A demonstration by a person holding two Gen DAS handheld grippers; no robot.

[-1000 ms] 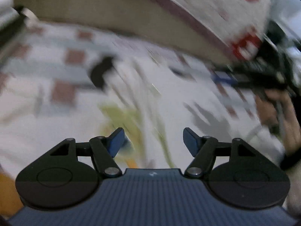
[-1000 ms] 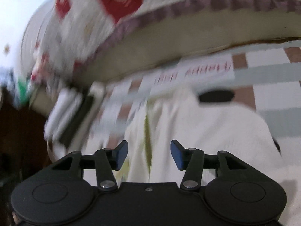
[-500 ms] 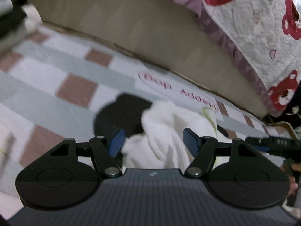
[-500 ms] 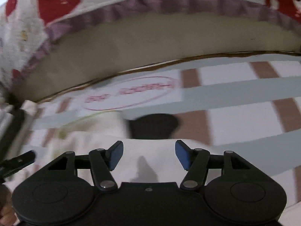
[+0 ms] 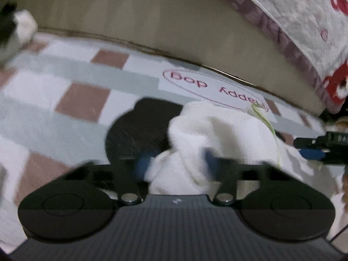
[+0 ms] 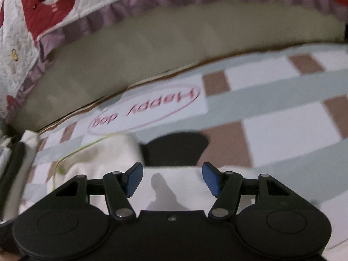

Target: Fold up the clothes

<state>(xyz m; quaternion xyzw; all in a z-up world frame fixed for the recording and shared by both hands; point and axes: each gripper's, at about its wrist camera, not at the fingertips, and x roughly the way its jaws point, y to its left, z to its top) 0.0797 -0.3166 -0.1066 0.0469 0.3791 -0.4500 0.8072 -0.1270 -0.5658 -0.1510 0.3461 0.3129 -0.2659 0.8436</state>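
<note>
My left gripper sits low over the white garment, pointing down and away toward the bed base. Its jaws are closing, with a bunched ridge of the cloth standing up between the blue pads; motion blur smears the tips, so I cannot say for sure that the pads are already pressing, though the fabric looks pinched in from both sides. The garment lies on the checked mat, just this side of the "Happy dog" label, partly covering a black piece that shows at its left. From my left gripper the cloth runs off to the right, where my right gripper shows at the frame edge. My right gripper hovers over the flat white cloth with jaws spread and nothing between its pads. For it, the garment stretches leftward, its yellow-green trim trailing that way. So the long axis seems to run across between my two hands, the left one at the bunched end. My guess: the fold turns on the right gripper taking hold at its end too.
</note>
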